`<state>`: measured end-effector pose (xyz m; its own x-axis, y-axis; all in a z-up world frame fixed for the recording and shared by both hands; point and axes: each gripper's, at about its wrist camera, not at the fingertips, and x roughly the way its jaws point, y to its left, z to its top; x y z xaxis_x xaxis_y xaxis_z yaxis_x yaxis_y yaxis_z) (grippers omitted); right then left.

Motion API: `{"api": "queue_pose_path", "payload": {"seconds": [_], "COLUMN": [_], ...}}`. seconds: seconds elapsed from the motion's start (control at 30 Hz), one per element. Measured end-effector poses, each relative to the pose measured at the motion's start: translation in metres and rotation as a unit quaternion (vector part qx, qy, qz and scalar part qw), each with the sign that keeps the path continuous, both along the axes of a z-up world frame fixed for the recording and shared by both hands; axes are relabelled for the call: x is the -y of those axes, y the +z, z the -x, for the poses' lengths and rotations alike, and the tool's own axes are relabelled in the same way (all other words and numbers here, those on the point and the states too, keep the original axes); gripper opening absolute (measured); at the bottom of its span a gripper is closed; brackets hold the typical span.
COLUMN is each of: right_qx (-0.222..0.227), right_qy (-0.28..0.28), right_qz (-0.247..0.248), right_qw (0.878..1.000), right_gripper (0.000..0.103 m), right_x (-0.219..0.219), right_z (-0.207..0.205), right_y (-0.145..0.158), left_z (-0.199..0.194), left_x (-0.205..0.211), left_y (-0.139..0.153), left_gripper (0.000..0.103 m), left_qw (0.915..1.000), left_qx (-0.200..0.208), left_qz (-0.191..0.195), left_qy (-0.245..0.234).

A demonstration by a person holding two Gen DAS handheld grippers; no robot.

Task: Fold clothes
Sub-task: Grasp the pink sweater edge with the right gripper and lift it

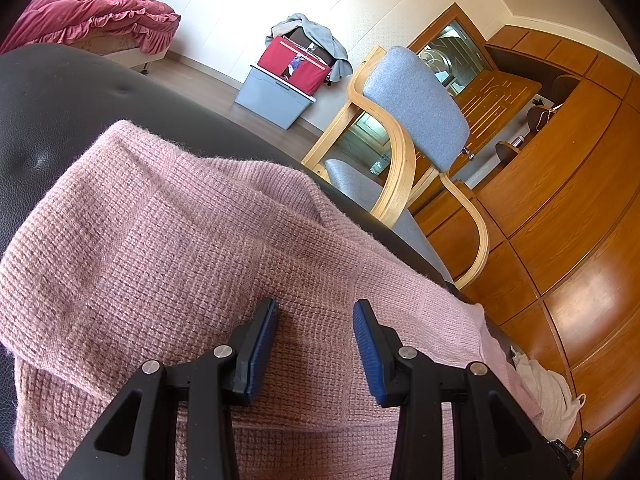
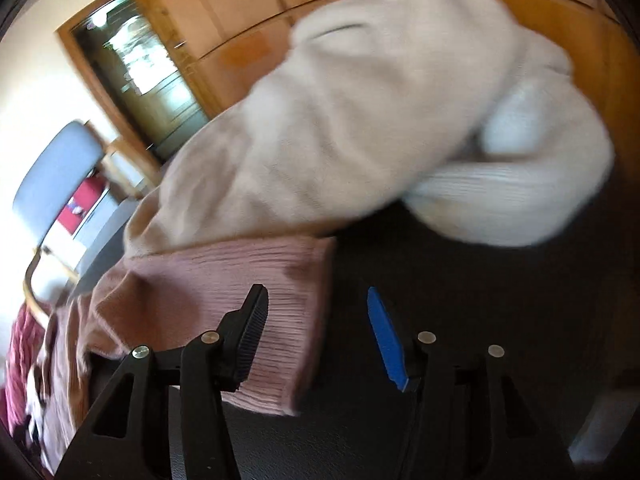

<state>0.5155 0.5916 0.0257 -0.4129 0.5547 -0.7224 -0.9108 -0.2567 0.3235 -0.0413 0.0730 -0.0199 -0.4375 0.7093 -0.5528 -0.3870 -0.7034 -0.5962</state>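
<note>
A: Pink knit sweater (image 1: 160, 240) right under the left gripper (image 1: 314, 344), spread over the black padded counter (image 1: 60, 92).
B: Jaws?
A: About half apart, blue pads on either side of a stretch of knit, nothing visibly pinched.
B: And the right gripper (image 2: 318, 320)?
A: Jaws somewhat wider, empty. One finger over the sweater's ribbed end, the other over bare counter. Blurred view, though.
B: Anything in the way there?
A: Cream garment (image 2: 340, 120) heaped just beyond, overlapping the far edge of the pink sweater. White ribbed knit (image 2: 520, 200) bundled beside it, touching it.
B: Past the counter on the left side?
A: Small pale cloth (image 1: 548, 396) at the sweater's right end, by the counter's edge. Then a chair (image 1: 416, 108) close against the counter, bent wood frame, grey-blue seat and back.
B: Farther out?
A: Wooden wardrobe (image 1: 580, 200) behind the chair, glass door in one panel. Grey storage bin (image 1: 272, 100) on the floor against the wall, red bag (image 1: 294, 66) on top, grey cloth draped over that. Farthest off, a bed (image 1: 92, 20) with a ruffled dark-red cover.
</note>
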Motion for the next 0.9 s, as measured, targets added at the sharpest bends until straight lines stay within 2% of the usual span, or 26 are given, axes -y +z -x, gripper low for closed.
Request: {"api": "queue_pose_path", "payload": {"seconds": [0.07, 0.1, 0.13, 0.17, 0.2, 0.33, 0.5, 0.7, 0.8, 0.9], "right_qx": [0.020, 0.032, 0.039, 0.043, 0.044, 0.011, -0.077, -0.157, -0.178, -0.180], "right_qy": [0.014, 0.021, 0.030, 0.043, 0.055, 0.073, 0.123, 0.208, 0.253, 0.301], "right_qz": [-0.008, -0.011, -0.012, -0.009, -0.005, 0.001, -0.004, -0.012, -0.018, -0.022], "right_qw": [1.000, 0.999, 0.999, 0.998, 0.997, 0.997, 0.989, 0.965, 0.951, 0.936], "right_gripper": [0.056, 0.051, 0.025, 0.011, 0.009, 0.008, 0.008, 0.008, 0.008, 0.008], "right_x": [-0.001, -0.001, -0.001, -0.002, -0.003, 0.003, 0.015, 0.033, 0.054, 0.083], "right_z": [0.010, 0.016, 0.021, 0.025, 0.028, 0.036, 0.070, 0.148, 0.194, 0.245], "right_y": [0.000, 0.000, 0.001, 0.000, 0.000, 0.010, 0.067, 0.144, 0.172, 0.191], "left_z": [0.001, 0.001, 0.001, 0.001, 0.001, 0.000, 0.000, 0.000, 0.001, 0.001], "left_x": [0.000, 0.000, 0.000, 0.000, 0.000, 0.000, 0.001, 0.003, 0.006, 0.007], "left_y": [-0.001, -0.001, -0.001, -0.001, -0.001, 0.000, 0.000, 0.000, -0.001, -0.002], "left_gripper": [0.039, 0.039, 0.039, 0.039, 0.039, 0.039, 0.039, 0.039, 0.039, 0.039], "left_qw": [1.0000, 1.0000, 1.0000, 1.0000, 1.0000, 1.0000, 1.0000, 0.9999, 0.9999, 0.9998], "left_qx": [0.000, 0.000, 0.000, 0.001, 0.001, 0.001, 0.002, 0.003, 0.004, 0.005], "left_qz": [0.000, 0.000, -0.001, -0.001, -0.001, -0.001, -0.003, -0.010, -0.012, -0.017], "left_qy": [0.000, 0.000, 0.000, 0.000, 0.000, 0.000, 0.000, -0.001, -0.001, -0.001]}}
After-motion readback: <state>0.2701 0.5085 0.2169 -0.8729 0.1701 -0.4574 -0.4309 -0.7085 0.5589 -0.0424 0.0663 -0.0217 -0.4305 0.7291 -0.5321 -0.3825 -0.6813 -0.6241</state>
